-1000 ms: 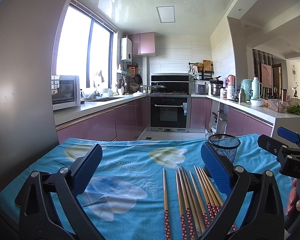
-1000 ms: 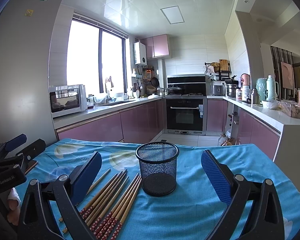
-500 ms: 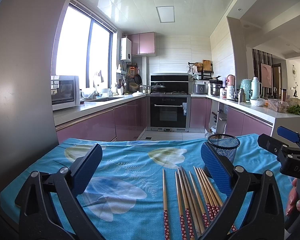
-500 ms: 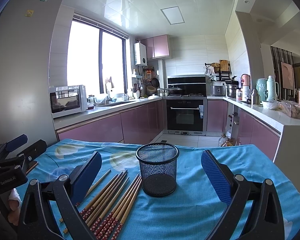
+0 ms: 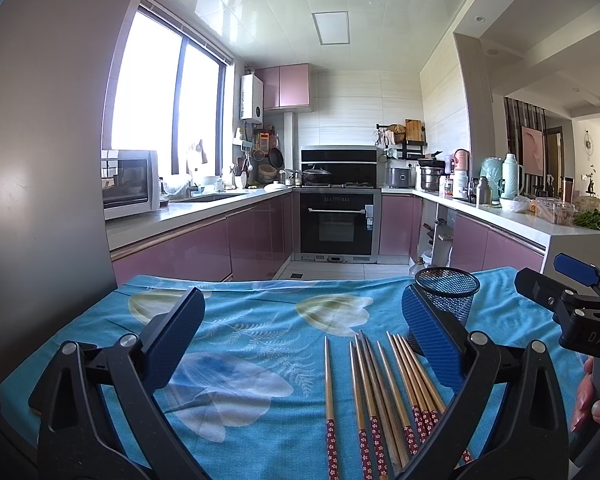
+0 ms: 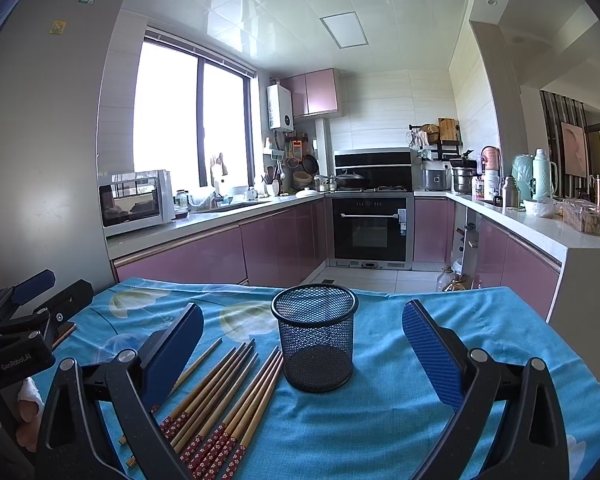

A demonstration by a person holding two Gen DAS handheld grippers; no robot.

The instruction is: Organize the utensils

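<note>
Tablecloth [image 5: 260, 320]; hand-held grippers [image 5: 302, 332] [image 6: 302, 340] hover agape.

Home kitchen: oven [image 5: 337, 227], microwave [image 5: 129, 183], pink cabinets [image 6: 284, 244].

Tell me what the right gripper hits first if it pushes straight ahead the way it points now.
Most likely the black mesh cup, standing upright between the open fingers of the right gripper. The chopsticks lie left of that line. Depth is hard to judge.

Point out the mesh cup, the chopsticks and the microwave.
mesh cup [image 6: 315, 344]: right wrist view, front of its wire wall.
chopsticks [image 6: 216, 396]: right wrist view, mid-shaft of the bundle on the cloth.
microwave [image 6: 134, 203]: right wrist view, its glass door.
</note>
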